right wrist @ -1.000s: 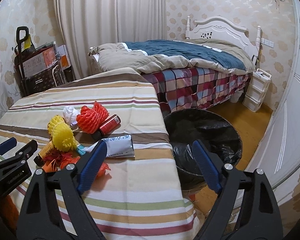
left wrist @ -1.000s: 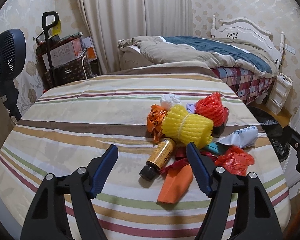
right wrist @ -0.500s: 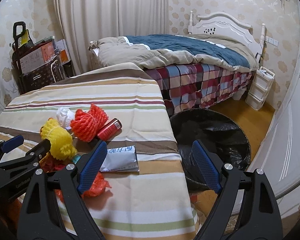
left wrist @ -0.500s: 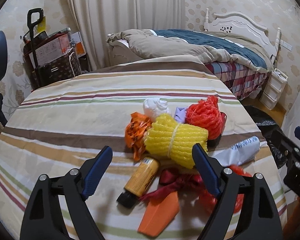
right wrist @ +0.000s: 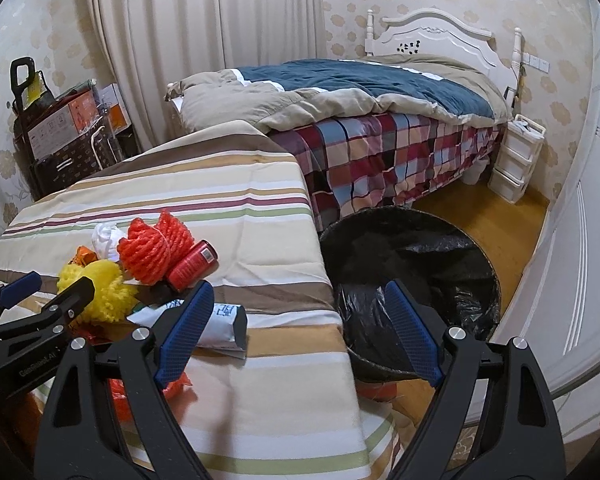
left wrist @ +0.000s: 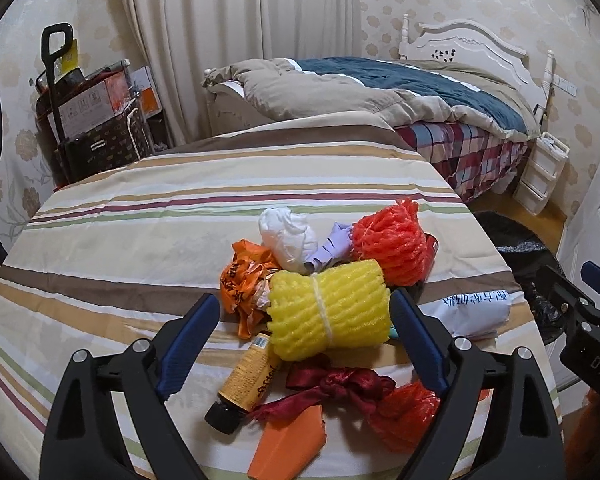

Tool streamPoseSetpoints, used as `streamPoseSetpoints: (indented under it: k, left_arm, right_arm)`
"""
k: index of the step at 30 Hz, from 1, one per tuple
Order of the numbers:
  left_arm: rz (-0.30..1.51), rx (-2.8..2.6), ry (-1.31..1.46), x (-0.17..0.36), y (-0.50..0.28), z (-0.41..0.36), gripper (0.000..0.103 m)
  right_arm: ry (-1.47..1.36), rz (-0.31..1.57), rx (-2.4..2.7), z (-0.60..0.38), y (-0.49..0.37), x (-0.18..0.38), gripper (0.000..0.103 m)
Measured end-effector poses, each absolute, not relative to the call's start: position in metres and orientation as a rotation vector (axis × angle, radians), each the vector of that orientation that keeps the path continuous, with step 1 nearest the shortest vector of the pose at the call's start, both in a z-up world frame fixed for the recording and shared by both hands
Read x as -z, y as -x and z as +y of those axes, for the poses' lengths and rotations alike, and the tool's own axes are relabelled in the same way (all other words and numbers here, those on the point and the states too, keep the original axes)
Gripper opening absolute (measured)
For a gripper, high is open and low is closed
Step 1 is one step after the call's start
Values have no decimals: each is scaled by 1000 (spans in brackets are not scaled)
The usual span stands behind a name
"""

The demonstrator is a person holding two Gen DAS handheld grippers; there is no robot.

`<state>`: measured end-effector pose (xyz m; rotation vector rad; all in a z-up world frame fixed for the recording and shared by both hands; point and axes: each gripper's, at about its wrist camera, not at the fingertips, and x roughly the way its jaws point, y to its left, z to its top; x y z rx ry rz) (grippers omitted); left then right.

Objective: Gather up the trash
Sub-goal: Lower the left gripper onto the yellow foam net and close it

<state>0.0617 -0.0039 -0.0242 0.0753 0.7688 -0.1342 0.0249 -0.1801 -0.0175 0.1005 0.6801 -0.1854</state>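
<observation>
- Left gripper [left wrist: 304,334] fills the lower middle of the left wrist view, its blue-padded jaws spread and just lately widening; the yellow foam net roll [left wrist: 329,311] sits in the gap between them, with neither pad seen pressing on it.
- Right gripper [right wrist: 298,330] stands wide apart at the bottom of the right wrist view and grips nothing; its left pad overlaps the white printed pouch [right wrist: 220,322], its right pad lies over the black-lined trash bin [right wrist: 416,264].
- Trash is heaped on the striped cloth [left wrist: 148,240] at centre frame of the left view: an orange-red foam net [left wrist: 390,246] at upper right of the pile, a white crumpled wad [left wrist: 286,236] beside it, an orange wrapper [left wrist: 240,276] to the left.
- Lower in that view lie a gold tube with a black cap [left wrist: 246,380], a dark red ribbon [left wrist: 332,386] and a flat orange piece [left wrist: 288,444].
- A red can [right wrist: 192,264] shows in the right view, touching the orange-red net.
</observation>
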Motion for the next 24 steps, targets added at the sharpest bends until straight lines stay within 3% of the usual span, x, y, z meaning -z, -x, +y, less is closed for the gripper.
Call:
streamPoseSetpoints:
  k: [10,12,13,14,24]
  left_arm:
    - [795,150,-114,40,-76,-19,87]
    - [817,165,-94,44,-78,-19,81]
    - [824,174,-90,46,-78,-19,70]
    - [835,188,-90,48,-78,-19,67]
    - [785,216,-104,37,-64,-12,59]
  right_arm:
    - [-113,682,179,-186,-23,21,85]
    - [-108,683,175,-184,-24,22,85]
    - [-105,683,173,-182,-24,23,85]
    - [-101,684,169,-181,-25,23,85]
    - [-74,692,128,-163,-31,26,85]
